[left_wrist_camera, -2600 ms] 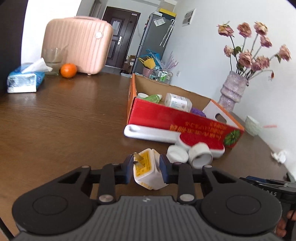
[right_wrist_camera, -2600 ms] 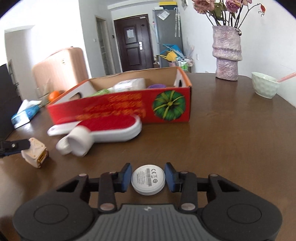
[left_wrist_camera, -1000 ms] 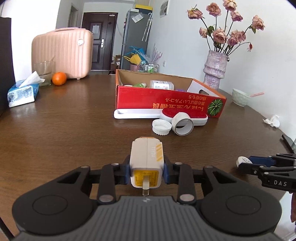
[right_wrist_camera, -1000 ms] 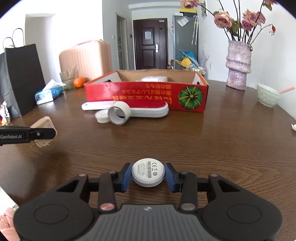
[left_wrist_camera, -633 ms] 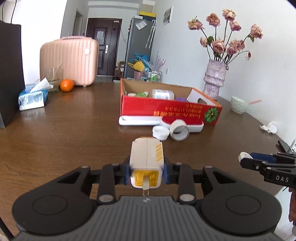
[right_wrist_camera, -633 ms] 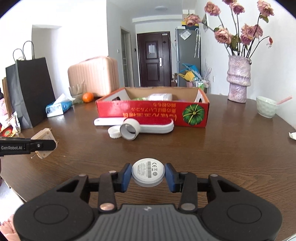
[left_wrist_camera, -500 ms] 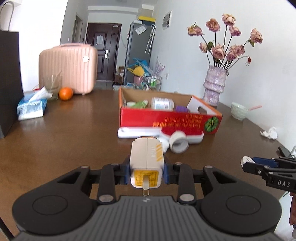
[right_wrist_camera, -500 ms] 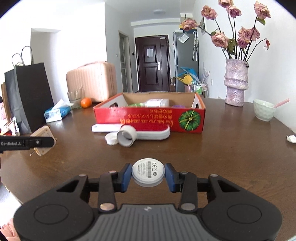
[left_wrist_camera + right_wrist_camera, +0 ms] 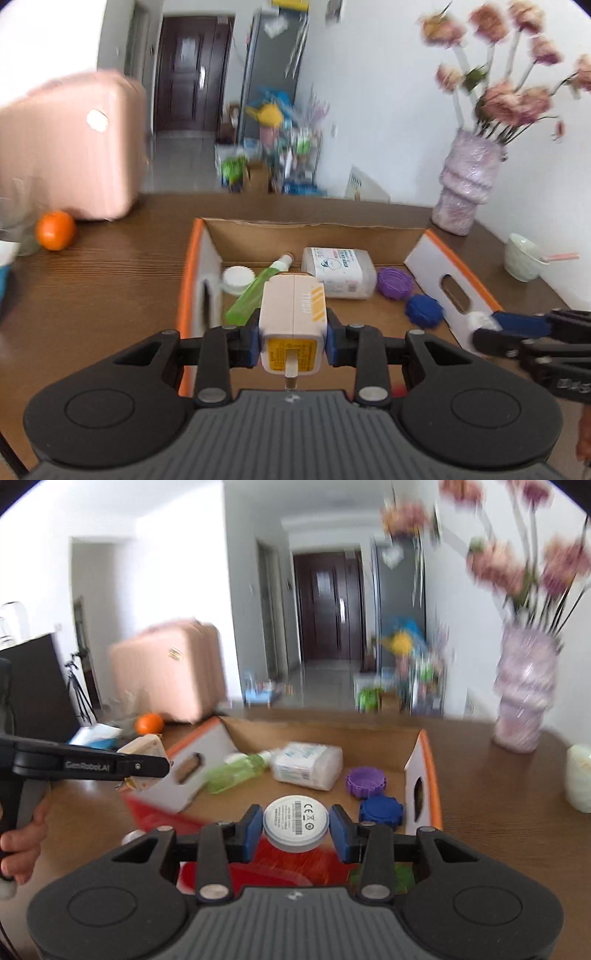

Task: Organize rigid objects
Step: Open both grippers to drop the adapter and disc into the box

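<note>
Gripping a white plug adapter (image 9: 292,317) between its pads, the left gripper (image 9: 292,338) points down over the cardboard box (image 9: 314,227). Alongside, the right gripper (image 9: 296,829) clamps a round white puck (image 9: 296,821) above the box's near wall, blue cap (image 9: 380,808) just beyond.

Left gripper (image 9: 292,334) pitched down and forward, jaws clamped on both sides of a white charger (image 9: 292,325), prong end facing back toward the camera. Right gripper (image 9: 295,829) pitched the same way, jaws pinching a white round puck (image 9: 295,823) flat between blue pads (image 9: 338,833). Side by side and near each other, each visible at the edge of the other's view; bare fingers (image 9: 18,843) wrapped on the left handle, low in the right wrist view.
</note>
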`<state>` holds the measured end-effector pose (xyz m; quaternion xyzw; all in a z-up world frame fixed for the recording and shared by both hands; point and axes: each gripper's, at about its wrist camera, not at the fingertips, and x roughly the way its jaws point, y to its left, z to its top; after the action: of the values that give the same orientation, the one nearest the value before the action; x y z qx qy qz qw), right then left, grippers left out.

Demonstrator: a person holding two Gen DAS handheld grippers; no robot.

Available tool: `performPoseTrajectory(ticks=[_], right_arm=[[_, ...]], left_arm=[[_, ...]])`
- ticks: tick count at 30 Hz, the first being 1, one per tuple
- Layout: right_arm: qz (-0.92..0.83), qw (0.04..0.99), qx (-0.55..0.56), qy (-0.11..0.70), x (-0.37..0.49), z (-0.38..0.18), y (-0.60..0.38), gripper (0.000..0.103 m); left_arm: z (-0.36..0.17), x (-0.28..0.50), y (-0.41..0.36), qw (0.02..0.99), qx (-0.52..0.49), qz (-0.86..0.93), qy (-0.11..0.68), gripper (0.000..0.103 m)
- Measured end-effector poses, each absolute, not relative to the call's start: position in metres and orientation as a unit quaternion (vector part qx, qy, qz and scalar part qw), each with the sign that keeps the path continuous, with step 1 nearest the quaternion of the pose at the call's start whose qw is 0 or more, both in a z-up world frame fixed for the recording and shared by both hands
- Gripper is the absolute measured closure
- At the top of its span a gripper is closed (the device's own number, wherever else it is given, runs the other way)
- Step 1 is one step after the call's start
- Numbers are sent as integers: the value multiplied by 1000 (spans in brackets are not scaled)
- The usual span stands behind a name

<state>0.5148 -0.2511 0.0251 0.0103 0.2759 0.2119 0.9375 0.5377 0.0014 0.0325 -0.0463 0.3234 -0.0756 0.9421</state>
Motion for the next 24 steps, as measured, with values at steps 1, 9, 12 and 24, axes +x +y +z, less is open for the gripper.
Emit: performPoseTrajectory(ticks=[1, 9, 12, 24], right_arm=[[207, 931, 10, 301, 540, 21, -247, 64], [173, 903, -12, 393, 655, -12, -214, 63], [165, 905, -17, 392, 659, -14, -213, 56], [152, 926, -49, 342, 603, 60, -236, 26]], left_arm=[[27, 558, -1, 935, -50, -72, 344, 71], [-12, 634, -20, 911, -28, -73, 405, 65], [-2, 631, -19, 916, -25, -72, 393, 62], [69, 555, 0, 939, 46, -51, 338, 30]])
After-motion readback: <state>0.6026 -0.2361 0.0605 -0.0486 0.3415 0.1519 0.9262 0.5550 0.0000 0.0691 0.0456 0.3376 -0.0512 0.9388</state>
